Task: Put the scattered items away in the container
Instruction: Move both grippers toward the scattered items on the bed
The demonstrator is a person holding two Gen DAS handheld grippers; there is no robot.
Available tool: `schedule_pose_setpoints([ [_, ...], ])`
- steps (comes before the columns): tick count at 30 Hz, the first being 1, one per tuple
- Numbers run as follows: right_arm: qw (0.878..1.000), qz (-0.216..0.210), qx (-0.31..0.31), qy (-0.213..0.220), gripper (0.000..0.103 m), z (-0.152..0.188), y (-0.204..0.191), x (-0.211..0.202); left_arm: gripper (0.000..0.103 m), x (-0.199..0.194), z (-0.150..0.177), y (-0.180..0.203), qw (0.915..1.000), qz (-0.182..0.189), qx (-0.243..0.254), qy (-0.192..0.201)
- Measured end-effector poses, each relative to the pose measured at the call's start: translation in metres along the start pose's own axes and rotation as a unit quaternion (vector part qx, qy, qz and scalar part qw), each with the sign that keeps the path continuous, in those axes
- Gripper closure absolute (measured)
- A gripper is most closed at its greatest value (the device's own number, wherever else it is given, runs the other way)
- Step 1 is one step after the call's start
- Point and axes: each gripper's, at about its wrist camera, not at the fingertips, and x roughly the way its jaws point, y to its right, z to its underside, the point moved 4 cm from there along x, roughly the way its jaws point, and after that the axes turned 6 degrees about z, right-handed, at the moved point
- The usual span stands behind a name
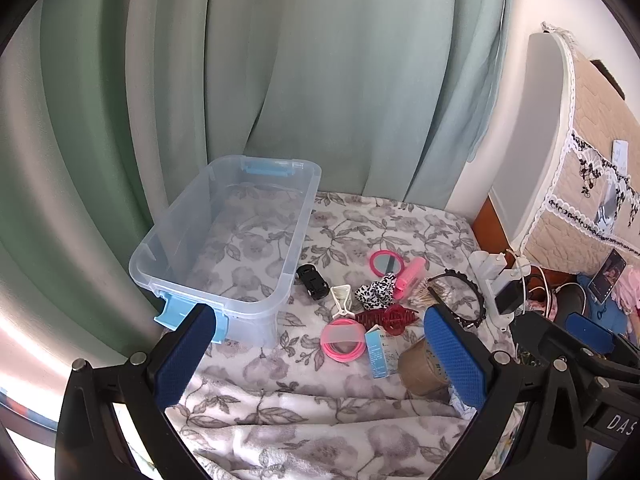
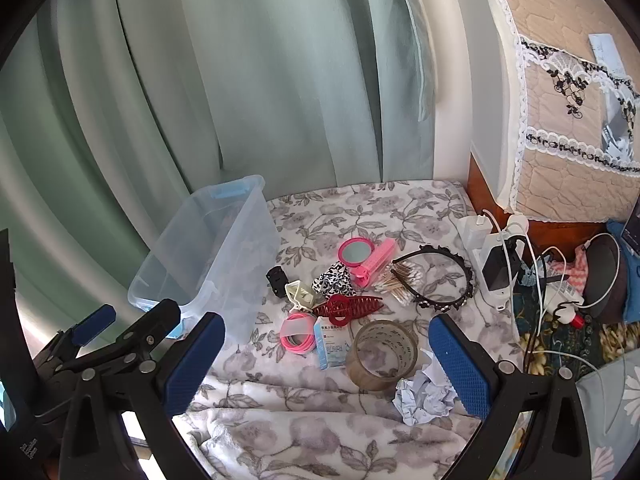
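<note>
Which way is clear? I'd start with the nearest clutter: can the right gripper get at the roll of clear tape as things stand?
Probably yes. The right gripper is open and empty, and the roll of clear tape lies just ahead between its fingers, uncovered. Only the small box and crumpled paper crowd its sides.

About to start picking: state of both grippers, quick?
Left gripper: open, holding nothing.
Right gripper: open, holding nothing.
</note>
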Motion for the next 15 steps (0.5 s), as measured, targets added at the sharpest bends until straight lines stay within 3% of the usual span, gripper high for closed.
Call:
schedule_pose_setpoints([
  [15,1.0,-0.017,-0.005,0.009,0.0,-0.0037,-0.0053,-0.0107,0.0,-0.0092,-0.0008,0.0046,1.0,-0.004,0.0,0.007],
])
